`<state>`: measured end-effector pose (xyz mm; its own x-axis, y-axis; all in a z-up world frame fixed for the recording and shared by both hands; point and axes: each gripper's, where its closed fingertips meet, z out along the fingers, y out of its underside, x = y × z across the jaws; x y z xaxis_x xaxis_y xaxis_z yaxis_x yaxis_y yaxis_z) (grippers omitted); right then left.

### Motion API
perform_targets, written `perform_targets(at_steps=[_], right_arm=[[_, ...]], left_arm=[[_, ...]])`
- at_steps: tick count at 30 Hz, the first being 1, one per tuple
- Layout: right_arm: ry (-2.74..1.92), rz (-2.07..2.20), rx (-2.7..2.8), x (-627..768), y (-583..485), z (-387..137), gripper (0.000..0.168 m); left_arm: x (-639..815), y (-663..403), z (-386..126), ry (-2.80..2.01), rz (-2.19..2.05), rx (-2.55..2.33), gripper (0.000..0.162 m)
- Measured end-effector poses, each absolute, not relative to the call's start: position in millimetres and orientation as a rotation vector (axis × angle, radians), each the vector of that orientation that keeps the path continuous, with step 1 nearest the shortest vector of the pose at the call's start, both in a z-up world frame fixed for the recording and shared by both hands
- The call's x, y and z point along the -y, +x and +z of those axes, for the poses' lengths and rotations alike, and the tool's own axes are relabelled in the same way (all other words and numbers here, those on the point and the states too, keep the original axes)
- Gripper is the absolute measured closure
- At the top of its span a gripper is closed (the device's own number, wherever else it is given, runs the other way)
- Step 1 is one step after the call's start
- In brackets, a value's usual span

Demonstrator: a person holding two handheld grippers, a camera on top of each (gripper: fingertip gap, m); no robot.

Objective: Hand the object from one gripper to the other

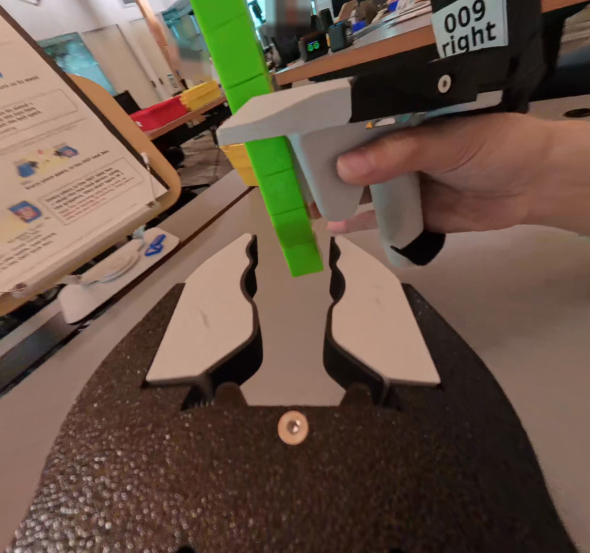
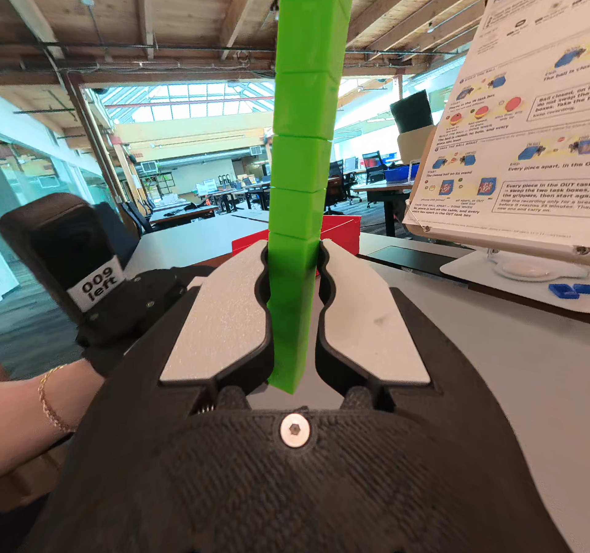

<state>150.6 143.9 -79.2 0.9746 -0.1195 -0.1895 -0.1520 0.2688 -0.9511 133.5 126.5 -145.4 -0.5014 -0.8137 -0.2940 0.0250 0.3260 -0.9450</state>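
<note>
One bright green segmented bar (image 2: 300, 186) stood upright at frame centre, clamped by the right gripper (image 2: 292, 250); the left gripper (image 1: 292, 250) gaped empty below its lower end.

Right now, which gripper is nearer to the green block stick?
Right. The right gripper is shut on the green block stick; the left gripper is open, fingers either side of its lower end.

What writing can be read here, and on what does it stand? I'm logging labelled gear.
I won't quote writing; these bear it:
White label on the right tongs, which grip the green bar.
White label on the left tongs.
Instruction sheet on its stand: print and pictures.
Small screen: too blurred.
</note>
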Motion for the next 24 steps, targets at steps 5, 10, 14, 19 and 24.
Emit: perform_targets(at_steps=[5,10,14,19,24], right_arm=[[-1.306,0.035,-0.245,-152.8,139.0,-81.2,0.142],[-1.335,-0.002,-0.184,-151.4,137.4,-78.8,0.142],[-1.392,-0.062,-0.008,-141.9,131.7,-71.7,0.135],[-1.257,0.107,0.038,-112.6,132.1,-44.6,0.124],[-1.127,0.539,0.165,-96.9,94.9,-34.6,0.121]], left_arm=[[-125.6,135.1,-145.2,-0.747,-1.275,-1.696,0.135],[-132.6,135.5,-140.0,-0.773,-1.359,-1.657,0.14],[-130.6,129.6,-135.4,-0.726,-1.478,-1.71,0.14],[-113.0,96.0,-134.3,-0.629,-1.97,-1.96,0.14],[-109.2,60.2,-136.3,-0.492,-2.348,-2.148,0.14]])
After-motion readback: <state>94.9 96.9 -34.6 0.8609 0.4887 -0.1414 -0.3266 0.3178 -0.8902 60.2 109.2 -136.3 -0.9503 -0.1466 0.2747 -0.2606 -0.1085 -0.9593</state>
